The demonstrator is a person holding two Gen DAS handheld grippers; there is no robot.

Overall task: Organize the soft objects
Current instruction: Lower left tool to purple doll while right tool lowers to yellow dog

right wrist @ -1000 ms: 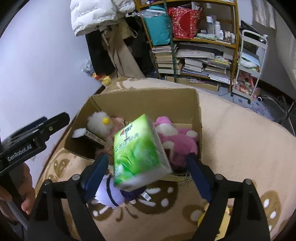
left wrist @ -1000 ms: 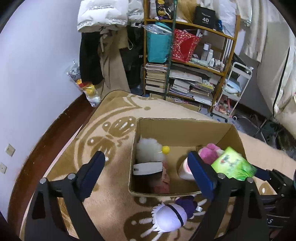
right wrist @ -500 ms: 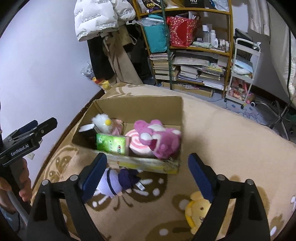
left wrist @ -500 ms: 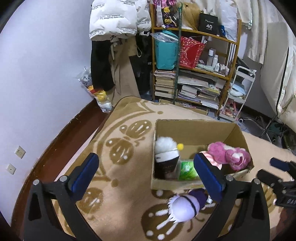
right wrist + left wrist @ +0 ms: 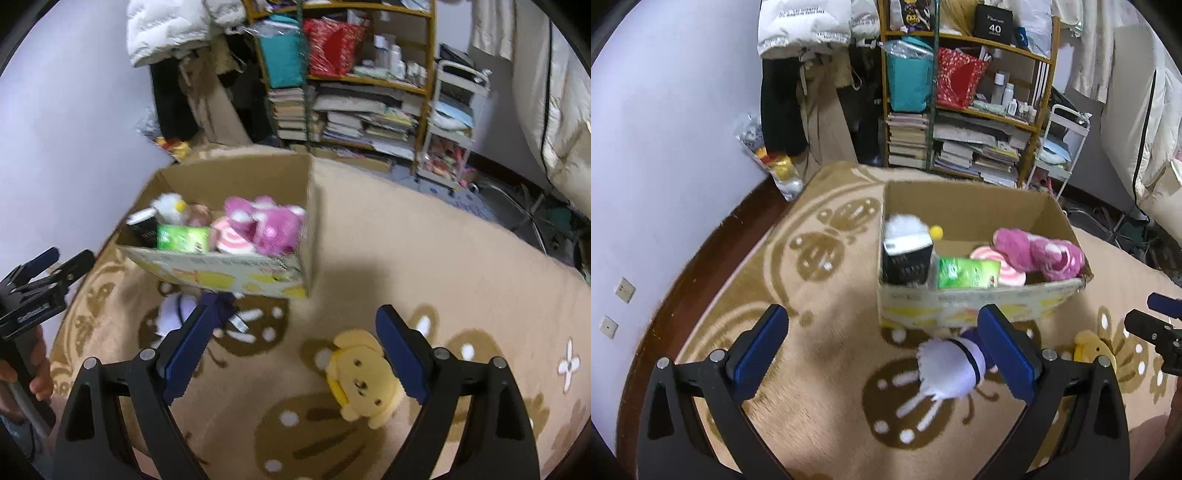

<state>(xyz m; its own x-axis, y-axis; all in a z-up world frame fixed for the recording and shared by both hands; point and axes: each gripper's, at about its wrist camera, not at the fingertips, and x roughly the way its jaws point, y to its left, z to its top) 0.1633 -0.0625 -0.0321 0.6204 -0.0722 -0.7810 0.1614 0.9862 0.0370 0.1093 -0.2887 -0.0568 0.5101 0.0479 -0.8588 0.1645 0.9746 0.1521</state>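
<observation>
Green tissue pack [image 5: 183, 238], lately held between right gripper [image 5: 291, 354] fingers, now lies boxed; both grippers' fingers are spread wide, nothing held.

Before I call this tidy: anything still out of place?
Yes. Two soft toys lie on the rug outside the cardboard box: a white-and-purple plush by its front wall, and a yellow bear plush further out.
</observation>
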